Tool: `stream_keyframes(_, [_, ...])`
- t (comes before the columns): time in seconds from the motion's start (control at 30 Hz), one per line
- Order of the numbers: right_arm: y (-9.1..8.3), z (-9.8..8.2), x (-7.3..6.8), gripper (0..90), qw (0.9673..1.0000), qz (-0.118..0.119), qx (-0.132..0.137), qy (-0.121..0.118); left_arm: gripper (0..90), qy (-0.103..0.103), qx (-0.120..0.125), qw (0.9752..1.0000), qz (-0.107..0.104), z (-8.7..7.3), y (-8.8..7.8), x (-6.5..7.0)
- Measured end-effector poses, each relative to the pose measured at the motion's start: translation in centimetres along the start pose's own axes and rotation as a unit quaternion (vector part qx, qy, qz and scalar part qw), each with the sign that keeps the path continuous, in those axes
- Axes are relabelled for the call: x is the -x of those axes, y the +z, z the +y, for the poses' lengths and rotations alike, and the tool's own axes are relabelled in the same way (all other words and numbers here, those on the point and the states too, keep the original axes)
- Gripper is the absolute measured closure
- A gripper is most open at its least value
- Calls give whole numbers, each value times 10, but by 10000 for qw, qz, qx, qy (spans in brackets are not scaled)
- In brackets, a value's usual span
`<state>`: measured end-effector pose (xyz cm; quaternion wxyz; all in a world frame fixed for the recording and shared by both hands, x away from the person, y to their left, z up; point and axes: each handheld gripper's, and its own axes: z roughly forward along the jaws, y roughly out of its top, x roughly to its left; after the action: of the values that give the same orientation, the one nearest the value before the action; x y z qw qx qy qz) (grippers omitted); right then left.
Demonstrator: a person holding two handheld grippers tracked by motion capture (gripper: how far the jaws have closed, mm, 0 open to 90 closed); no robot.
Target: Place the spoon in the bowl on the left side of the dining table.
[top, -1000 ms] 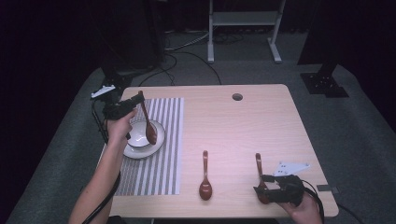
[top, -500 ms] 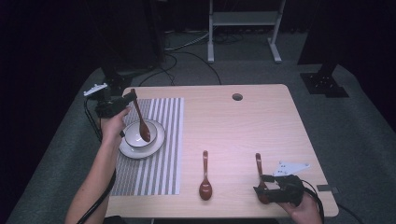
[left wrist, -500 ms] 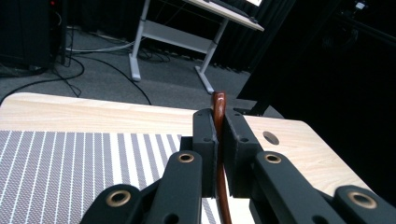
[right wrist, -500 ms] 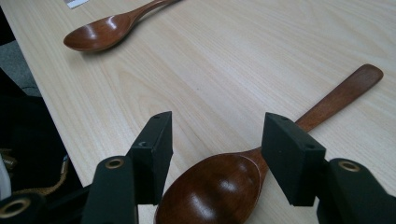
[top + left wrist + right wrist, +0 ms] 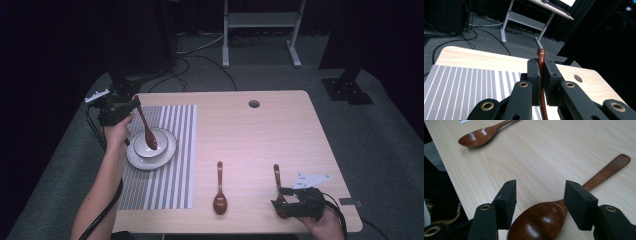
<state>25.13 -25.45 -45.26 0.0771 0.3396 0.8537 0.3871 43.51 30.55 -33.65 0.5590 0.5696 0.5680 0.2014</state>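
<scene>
My left gripper is shut on the handle of a brown wooden spoon. That spoon slants down, its bowl end inside a white bowl that sits on a white plate. My right gripper rests open near the table's front right edge. Between its jaws lies the bowl end of a second wooden spoon, flat on the table, with the pads apart from it. A third wooden spoon lies flat on the table, left of the second.
A grey striped placemat covers the table's left part under the plate. The wooden table has a cable hole at the back. Cables and a metal stand are on the floor behind.
My left gripper has shifted left and slightly down with its spoon, whose bowl end stays in the white bowl. The right gripper has kept still.
</scene>
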Motion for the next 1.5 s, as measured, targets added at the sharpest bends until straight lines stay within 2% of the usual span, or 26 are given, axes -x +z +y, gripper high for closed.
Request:
stream_keyframes(0.57, [2,0,0,426,10000,19,-21,15,844,-235,150,9992,290,-4,-11,-29])
stream_keyframes(0.87, [2,0,0,427,10000,22,-33,9,844,-270,130,9990,321,-12,-9,-36])
stream_keyframes(1.5, [3,0,-1,428,10000,31,-61,3,844,-522,125,9976,435,-30,-4,-54])
